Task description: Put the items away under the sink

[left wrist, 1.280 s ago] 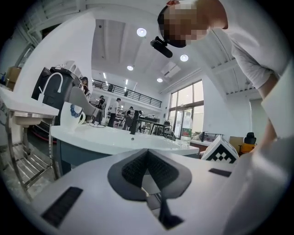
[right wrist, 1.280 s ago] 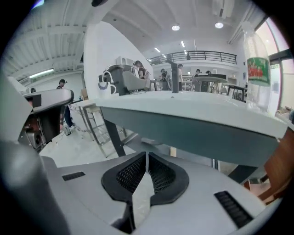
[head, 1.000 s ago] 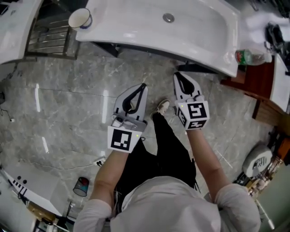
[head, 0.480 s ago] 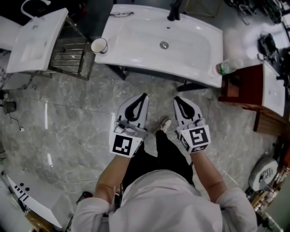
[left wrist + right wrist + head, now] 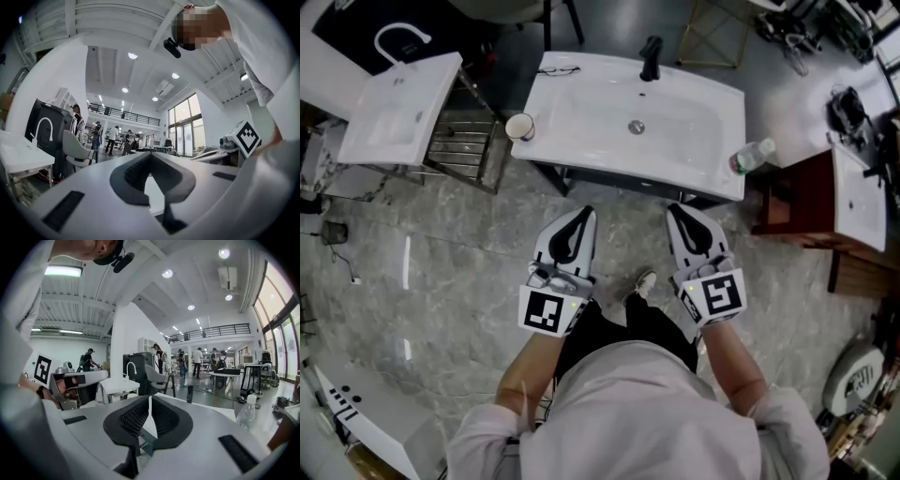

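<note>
A white sink (image 5: 591,112) with a black faucet (image 5: 650,56) stands ahead of me. A paper cup (image 5: 519,127) sits at its left front corner. A clear plastic bottle (image 5: 750,155) with a green label stands at its right front corner, and the bottle (image 5: 246,411) also shows in the right gripper view. Eyeglasses (image 5: 562,70) lie near the back left rim. My left gripper (image 5: 586,212) and right gripper (image 5: 673,209) hover side by side just short of the sink's front edge. Both are shut and hold nothing. Space under the sink is hidden.
A second white basin (image 5: 394,108) on a metal rack (image 5: 459,145) stands to the left. A brown wooden cabinet (image 5: 797,202) stands to the right of the sink. The floor is grey marble tile (image 5: 441,253). People walk in the hall far behind.
The sink has slid down and shrunk in the head view, so more of the room behind it shows. Both grippers stayed shut and side by side in front of me.
</note>
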`<action>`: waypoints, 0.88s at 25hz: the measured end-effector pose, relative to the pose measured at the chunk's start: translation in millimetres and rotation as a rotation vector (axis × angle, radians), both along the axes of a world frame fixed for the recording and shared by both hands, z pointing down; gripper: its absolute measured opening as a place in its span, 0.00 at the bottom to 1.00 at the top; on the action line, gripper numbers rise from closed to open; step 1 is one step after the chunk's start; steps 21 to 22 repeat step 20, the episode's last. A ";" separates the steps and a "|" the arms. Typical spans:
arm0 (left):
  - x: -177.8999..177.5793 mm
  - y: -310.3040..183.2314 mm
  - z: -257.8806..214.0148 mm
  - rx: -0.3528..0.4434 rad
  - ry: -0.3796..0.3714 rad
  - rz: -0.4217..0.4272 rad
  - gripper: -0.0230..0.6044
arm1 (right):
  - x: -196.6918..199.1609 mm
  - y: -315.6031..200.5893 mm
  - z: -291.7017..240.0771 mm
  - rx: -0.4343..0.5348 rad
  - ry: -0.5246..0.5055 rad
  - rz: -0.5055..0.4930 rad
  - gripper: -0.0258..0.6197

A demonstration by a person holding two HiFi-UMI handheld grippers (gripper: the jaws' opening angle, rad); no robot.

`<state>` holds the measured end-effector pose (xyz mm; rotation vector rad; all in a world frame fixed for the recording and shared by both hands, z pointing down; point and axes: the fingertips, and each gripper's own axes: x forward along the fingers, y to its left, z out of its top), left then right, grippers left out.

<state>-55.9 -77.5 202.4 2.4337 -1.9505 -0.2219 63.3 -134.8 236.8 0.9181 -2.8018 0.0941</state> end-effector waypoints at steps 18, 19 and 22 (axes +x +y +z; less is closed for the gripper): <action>-19.8 14.6 -49.4 0.099 -0.052 -0.039 0.04 | 12.3 8.7 -66.4 0.137 -0.039 0.011 0.11; -21.3 15.1 -49.0 0.098 -0.049 -0.041 0.04 | 12.2 10.4 -65.4 0.135 -0.035 0.011 0.11; -22.9 15.8 -48.3 0.096 -0.046 -0.044 0.04 | 12.1 12.2 -64.1 0.132 -0.032 0.010 0.11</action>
